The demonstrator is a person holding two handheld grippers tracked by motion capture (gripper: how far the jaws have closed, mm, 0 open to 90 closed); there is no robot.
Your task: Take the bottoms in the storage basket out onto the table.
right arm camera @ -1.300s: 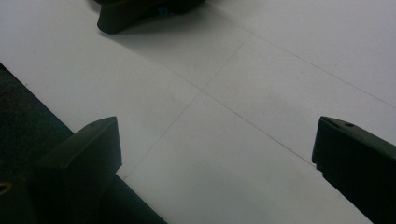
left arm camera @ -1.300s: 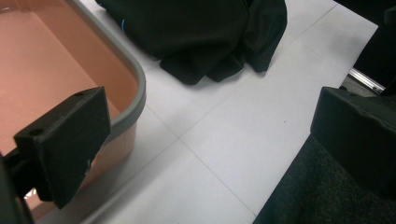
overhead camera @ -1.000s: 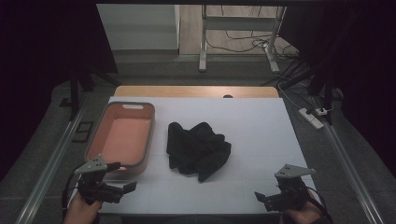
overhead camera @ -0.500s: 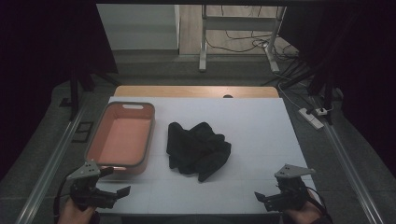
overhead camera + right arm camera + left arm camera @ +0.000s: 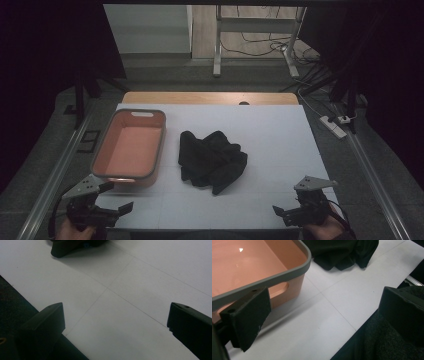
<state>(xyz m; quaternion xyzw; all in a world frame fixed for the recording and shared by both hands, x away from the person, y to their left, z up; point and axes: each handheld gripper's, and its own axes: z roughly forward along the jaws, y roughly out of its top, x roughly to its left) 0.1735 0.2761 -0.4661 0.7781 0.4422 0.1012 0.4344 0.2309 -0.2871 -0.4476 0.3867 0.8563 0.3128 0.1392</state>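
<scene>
A crumpled black garment [image 5: 212, 160] lies in the middle of the white table [image 5: 270, 140]. Left of it stands an orange basin with a grey rim [image 5: 131, 145], and nothing lies inside it. My left gripper [image 5: 117, 197] hovers open at the table's front left corner, just in front of the basin. In the left gripper view the basin's near corner [image 5: 287, 275] is close above the left jaw, and the garment [image 5: 342, 252] lies beyond. My right gripper [image 5: 280, 211] is open at the front right edge, holding nothing. The right gripper view catches a tip of the garment [image 5: 67, 247] at the top.
A wooden strip [image 5: 210, 98] edges the table's far side. Metal rails [image 5: 55, 175] run along both sides of the table. Cables and a power strip [image 5: 334, 125] lie on the floor at the right, and a metal stand [image 5: 218, 40] rises behind the table.
My left gripper has drawn back toward the front left corner, away from the basin. The right gripper has stayed in place, as have the garment and the basin.
</scene>
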